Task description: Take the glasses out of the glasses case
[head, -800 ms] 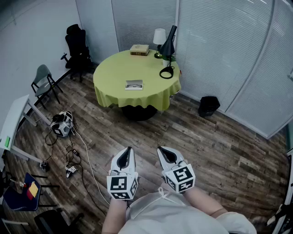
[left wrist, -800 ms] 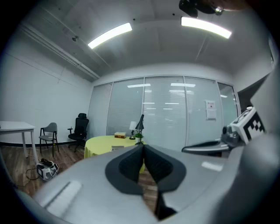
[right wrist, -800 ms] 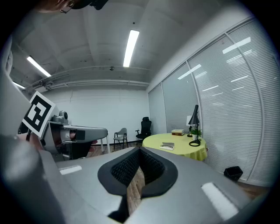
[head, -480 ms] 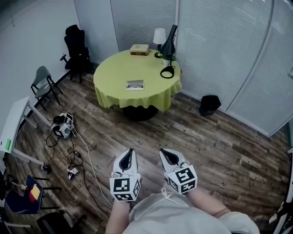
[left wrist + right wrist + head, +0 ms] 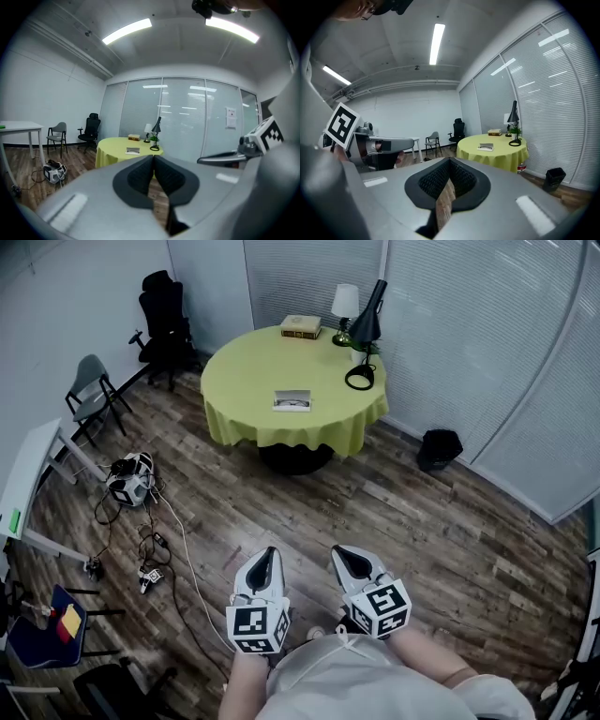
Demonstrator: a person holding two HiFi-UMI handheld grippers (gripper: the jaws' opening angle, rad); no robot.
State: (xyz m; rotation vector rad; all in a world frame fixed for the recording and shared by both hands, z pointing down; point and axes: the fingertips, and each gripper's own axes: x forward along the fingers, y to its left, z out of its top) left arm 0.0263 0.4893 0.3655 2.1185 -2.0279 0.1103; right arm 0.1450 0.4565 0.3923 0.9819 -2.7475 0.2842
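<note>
The glasses case (image 5: pixel 292 400) is a small pale flat thing lying near the front of the round yellow table (image 5: pixel 246 367), far ahead of me; at this distance I cannot make out any glasses. It also shows small in the left gripper view as the case (image 5: pixel 132 150) and in the right gripper view as the case (image 5: pixel 486 146). My left gripper (image 5: pixel 267 555) and right gripper (image 5: pixel 339 553) are held side by side close to my body, over the wooden floor. Both are shut with nothing between the jaws, as the left gripper (image 5: pixel 153 160) and right gripper (image 5: pixel 449 162) show.
On the table's far side stand a black desk lamp (image 5: pixel 367 326), a white lamp (image 5: pixel 345 301) and a book (image 5: pixel 301 326). A black office chair (image 5: pixel 164 320), a grey chair (image 5: pixel 89 395), floor cables with a device (image 5: pixel 131 480), a white desk (image 5: pixel 22 486) and a black bin (image 5: pixel 439 448) surround it.
The head view has shifted, so the table now sits a little further right and higher. Both grippers stay shut and side by side, slightly lower in the view.
</note>
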